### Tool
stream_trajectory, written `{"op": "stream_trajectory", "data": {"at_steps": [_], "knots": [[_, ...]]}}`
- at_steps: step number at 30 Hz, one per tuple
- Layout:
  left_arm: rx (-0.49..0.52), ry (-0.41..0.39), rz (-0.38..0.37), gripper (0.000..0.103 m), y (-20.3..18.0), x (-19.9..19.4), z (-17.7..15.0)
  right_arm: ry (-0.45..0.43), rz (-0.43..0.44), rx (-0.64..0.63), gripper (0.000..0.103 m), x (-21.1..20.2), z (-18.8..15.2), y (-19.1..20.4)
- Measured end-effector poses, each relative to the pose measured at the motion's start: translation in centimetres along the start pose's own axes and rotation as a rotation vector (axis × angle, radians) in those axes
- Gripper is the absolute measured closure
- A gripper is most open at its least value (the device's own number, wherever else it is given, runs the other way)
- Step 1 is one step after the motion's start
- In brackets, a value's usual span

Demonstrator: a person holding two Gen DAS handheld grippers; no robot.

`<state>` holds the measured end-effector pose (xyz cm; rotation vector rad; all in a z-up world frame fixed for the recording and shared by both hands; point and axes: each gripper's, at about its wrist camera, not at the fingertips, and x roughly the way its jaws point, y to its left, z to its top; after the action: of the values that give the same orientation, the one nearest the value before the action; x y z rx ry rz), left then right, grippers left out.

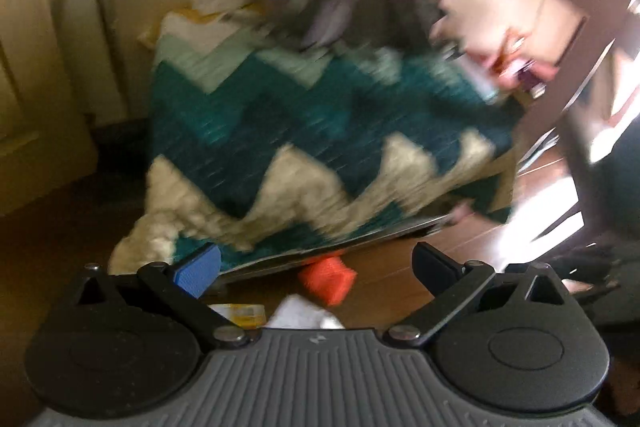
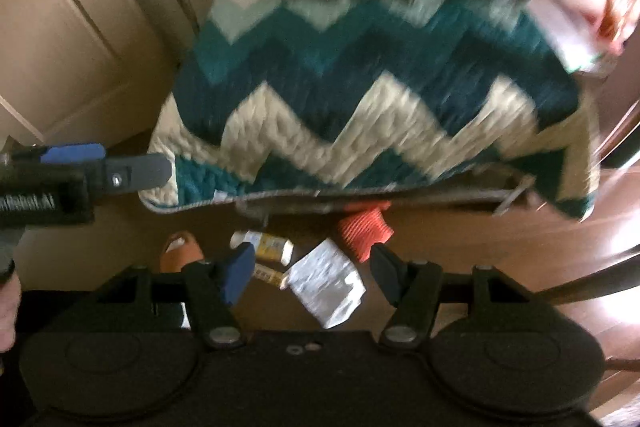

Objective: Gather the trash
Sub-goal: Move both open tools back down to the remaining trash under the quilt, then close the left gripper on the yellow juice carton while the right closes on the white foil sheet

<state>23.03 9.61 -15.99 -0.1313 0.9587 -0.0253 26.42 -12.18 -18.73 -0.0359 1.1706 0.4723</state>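
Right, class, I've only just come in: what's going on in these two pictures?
A person holds a gripper in each hand over a wooden floor strewn with litter. The right gripper is open and empty above a crumpled white wrapper, with a small yellow-labelled bottle and an orange ribbed object close by. The left gripper is also open, holding nothing. Behind the litter lies a teal and cream zigzag blanket. Nothing has been picked up yet.
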Motion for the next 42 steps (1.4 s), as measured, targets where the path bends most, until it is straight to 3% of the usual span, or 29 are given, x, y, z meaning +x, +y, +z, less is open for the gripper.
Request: {"op": "stream_trajectory", "data": {"at_steps": [3,11,16,23,25,31,36,42], "knots": [[-0.032,0.032,0.072,0.000,2.1,3.4,-2.0,0.046,0.011,0.014,0.040,4.2,-0.1,-0.4],[-0.340,0.225,0.141,0.000,6.3,12.8,-7.8,0.150,0.009,-0.027,0.040,14.4,-1.4,-1.8],[-0.477,0.310,0.197,0.000,8.2,18.2,-11.1,0.222,0.004,-0.092,0.040,20.5,-2.3,-2.1],[-0.874,0.383,0.216,0.001,13.5,25.3,-14.8,0.319,-0.021,-0.219,0.040,27.6,-3.9,-2.5],[-0.937,0.393,0.227,0.001,14.3,27.2,-15.5,0.342,-0.020,-0.244,0.040,29.5,-4.4,-2.9],[-1.042,0.424,0.255,0.001,16.0,32.1,-17.4,0.397,-0.026,-0.292,0.040,34.4,-6.1,-4.3],[-1.158,0.390,0.249,0.001,16.7,34.4,-18.8,0.418,-0.025,-0.297,0.040,36.8,-7.2,-4.8],[-1.164,0.384,0.259,0.001,16.0,36.8,-19.1,0.397,-0.048,-0.324,0.040,38.3,-7.9,-5.0]]}}
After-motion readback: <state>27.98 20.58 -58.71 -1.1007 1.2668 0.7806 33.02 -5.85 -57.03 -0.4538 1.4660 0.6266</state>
